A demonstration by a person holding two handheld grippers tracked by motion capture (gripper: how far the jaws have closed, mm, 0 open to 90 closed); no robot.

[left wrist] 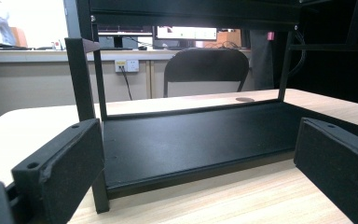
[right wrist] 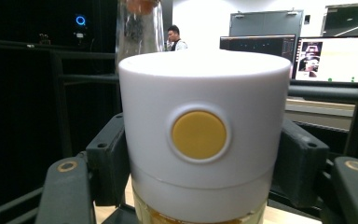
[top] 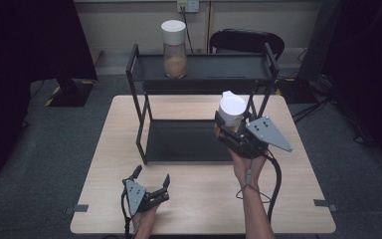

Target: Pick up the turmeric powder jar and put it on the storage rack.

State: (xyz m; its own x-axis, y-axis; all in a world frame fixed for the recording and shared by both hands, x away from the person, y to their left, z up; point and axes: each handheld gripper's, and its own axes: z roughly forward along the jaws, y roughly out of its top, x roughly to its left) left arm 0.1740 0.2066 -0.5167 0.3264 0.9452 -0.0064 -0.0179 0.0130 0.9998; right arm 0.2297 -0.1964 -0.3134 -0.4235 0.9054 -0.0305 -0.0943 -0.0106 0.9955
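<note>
- The right gripper (top: 227, 130) clamps a white-lidded jar (top: 231, 110), held above the table (top: 298, 199) at the rack's (top: 138, 119) four o'clock corner.
- The left gripper (top: 151, 182) rests at the table's seven o'clock, jaws spread, nothing between them.
- A second jar (top: 174, 49) stands on the rack's top shelf, at eleven o'clock.

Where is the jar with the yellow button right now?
The white-lidded jar is clamped in the right gripper, held above the table's right side, beside the black shelf rack.

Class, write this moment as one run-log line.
right gripper: shut on white-lidded jar, held by black rack | left gripper: open, on table | second jar: top shelf
</note>
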